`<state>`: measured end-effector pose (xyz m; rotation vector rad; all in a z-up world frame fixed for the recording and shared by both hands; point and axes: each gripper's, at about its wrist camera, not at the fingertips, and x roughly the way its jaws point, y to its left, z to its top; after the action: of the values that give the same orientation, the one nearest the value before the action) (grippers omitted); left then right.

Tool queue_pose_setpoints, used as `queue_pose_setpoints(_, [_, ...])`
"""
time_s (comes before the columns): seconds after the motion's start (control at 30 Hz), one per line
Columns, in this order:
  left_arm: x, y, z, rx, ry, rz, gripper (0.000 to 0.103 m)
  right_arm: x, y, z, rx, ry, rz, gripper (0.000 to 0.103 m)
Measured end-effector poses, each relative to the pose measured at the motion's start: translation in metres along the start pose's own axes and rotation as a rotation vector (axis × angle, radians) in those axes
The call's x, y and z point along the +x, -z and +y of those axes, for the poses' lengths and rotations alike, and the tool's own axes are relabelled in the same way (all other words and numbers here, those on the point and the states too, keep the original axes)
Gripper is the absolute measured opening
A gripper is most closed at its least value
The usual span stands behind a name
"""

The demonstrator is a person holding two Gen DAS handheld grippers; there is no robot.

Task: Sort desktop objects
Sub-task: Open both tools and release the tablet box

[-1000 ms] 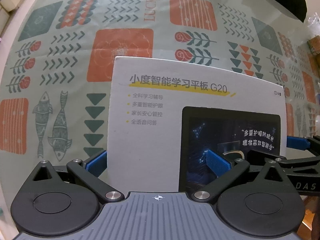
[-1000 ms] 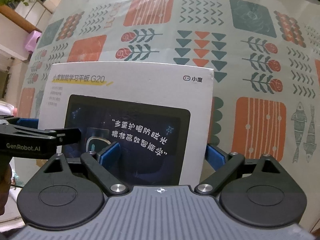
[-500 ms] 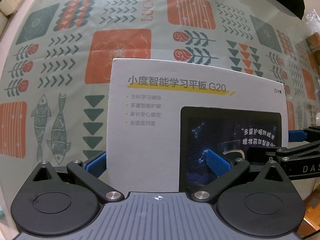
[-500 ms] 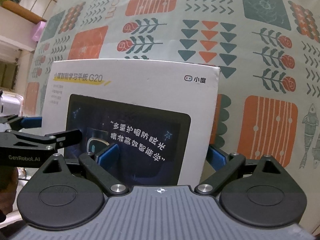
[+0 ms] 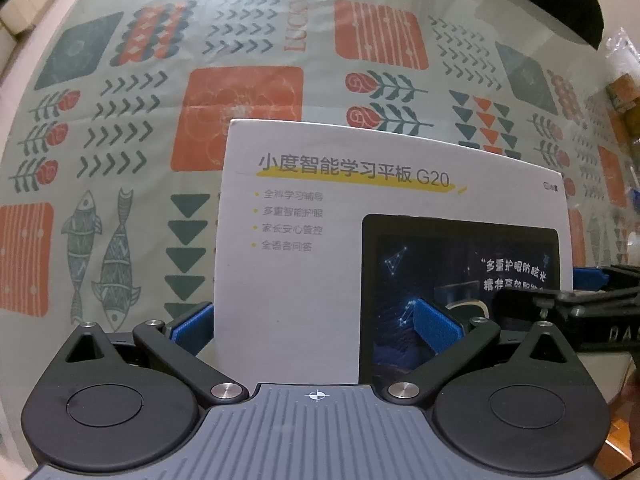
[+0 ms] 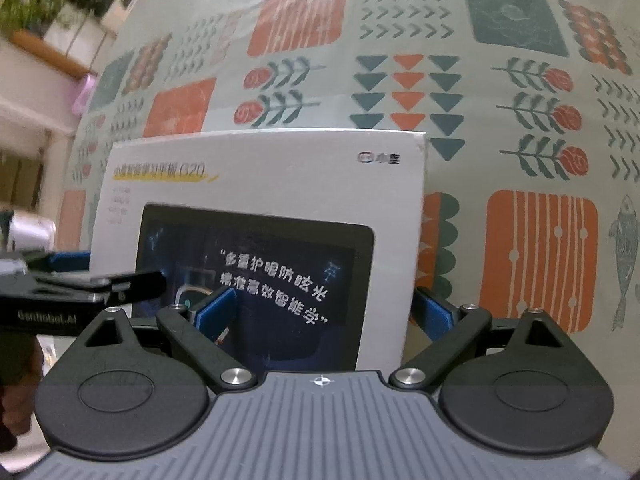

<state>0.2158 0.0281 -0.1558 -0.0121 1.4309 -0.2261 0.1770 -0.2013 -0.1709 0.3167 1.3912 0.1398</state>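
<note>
Both tongs clamp one tablet box by its near edge.

Left tongs (image 5: 316, 322) grip the box's left part, right tongs (image 6: 324, 312) its right part; the tablet box (image 5: 320, 264) extends away toward frame top, long axis across, above the patterned counter (image 5: 120, 120).

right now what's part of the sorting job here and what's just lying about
Part of the job:
- box, white, gripped from both sides
- left gripper, one finger each side of the box's left part
- right gripper, likewise on its right part

Just lying about:
- tablecloth, patterned
- plants, at the room's edge
- black object, too cut off to identify
</note>
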Motion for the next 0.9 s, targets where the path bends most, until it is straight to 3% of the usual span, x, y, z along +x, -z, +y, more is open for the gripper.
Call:
queue_pose_setpoints(0.1, [-0.003, 0.001, 0.002, -0.013, 0.005, -0.007, 0.103, -0.004, 0.007, -0.003, 0.051, 0.001, -0.037, 0.103])
queue_pose_setpoints(0.2, [-0.013, 0.004, 0.002, -0.02, -0.052, -0.018, 0.103, -0.013, 0.014, -0.001, 0.058, -0.007, -0.032, 0.103])
queue_pose_setpoints(0.27, [-0.026, 0.01, 0.002, -0.002, -0.091, -0.068, 0.103, -0.029, 0.023, 0.003, 0.04, -0.01, -0.087, 0.103])
queue_pose_setpoints(0.47, [-0.068, 0.038, 0.008, -0.037, -0.08, -0.186, 0.103, -0.084, 0.054, 0.019, -0.033, 0.062, -0.275, 0.103])
queue_pose_setpoints(0.6, [-0.088, 0.068, -0.004, 0.049, -0.174, -0.273, 0.103, -0.108, 0.085, 0.037, -0.055, 0.143, -0.408, 0.103])
queue_pose_setpoints(0.67, [-0.092, 0.084, -0.009, 0.079, -0.18, -0.276, 0.103, -0.114, 0.101, 0.047, -0.046, 0.205, -0.473, 0.103])
queue_pose_setpoints(0.73, [-0.092, 0.098, -0.012, 0.083, -0.169, -0.255, 0.103, -0.112, 0.113, 0.054, -0.025, 0.247, -0.482, 0.103])
queue_pose_setpoints(0.83, [-0.087, 0.117, -0.017, 0.103, -0.178, -0.207, 0.103, -0.112, 0.137, 0.065, -0.014, 0.283, -0.506, 0.103])
queue_pose_setpoints(0.9, [-0.086, 0.129, -0.017, 0.11, -0.169, -0.188, 0.103, -0.12, 0.157, 0.075, -0.044, 0.287, -0.581, 0.103])
